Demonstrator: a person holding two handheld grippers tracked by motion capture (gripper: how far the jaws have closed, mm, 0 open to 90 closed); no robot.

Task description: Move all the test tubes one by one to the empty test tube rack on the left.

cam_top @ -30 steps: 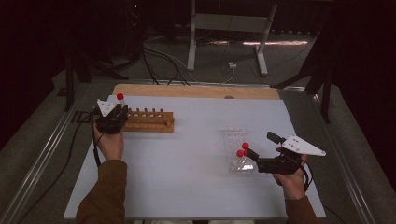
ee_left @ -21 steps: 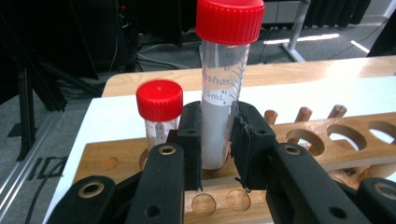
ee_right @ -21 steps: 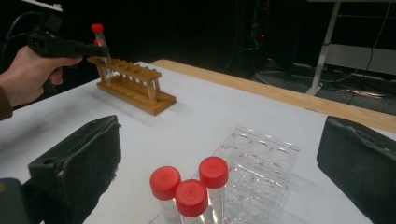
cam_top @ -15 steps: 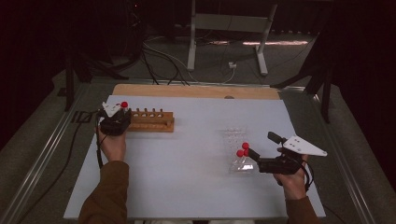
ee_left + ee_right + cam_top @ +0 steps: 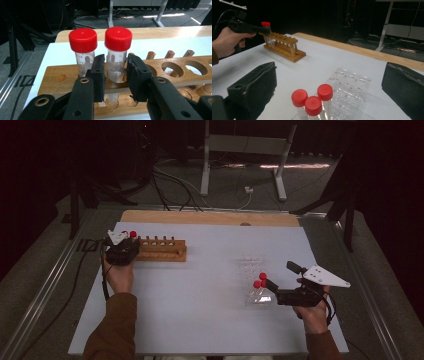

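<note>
Since the earlier frames the left claw (image 5: 113, 75) has been easing its jaws apart at the wooden rack (image 5: 161, 250), and the second red-capped tube (image 5: 116, 53) now stands in the rack between them. The pads sit just beside the tube's wall on either side and no longer press on it. The right claw (image 5: 329, 87) has kept its place.

The white desk (image 5: 200, 305) carries everything, with the wooden rack as the landmark near its far left corner. The rack is a long, two-tier wooden block with a row of round holes and small pegs along its back edge. Well to the right of the rack and nearer the person lies the clear plastic rack (image 5: 349, 85), a see-through tray of small wells. Three red-capped tubes (image 5: 313, 103) stand close together at its near end.

The left hand (image 5: 119, 275) holds its claw at the rack's left end, narrow around the tube. Beside that tube, one hole further toward the rack's left end, stands the first red-capped tube (image 5: 83, 53), upright and clear of the jaws. The right hand (image 5: 312, 312) holds the right claw level, its jaws spread wide on either side of the three tubes and touching none of them.
</note>
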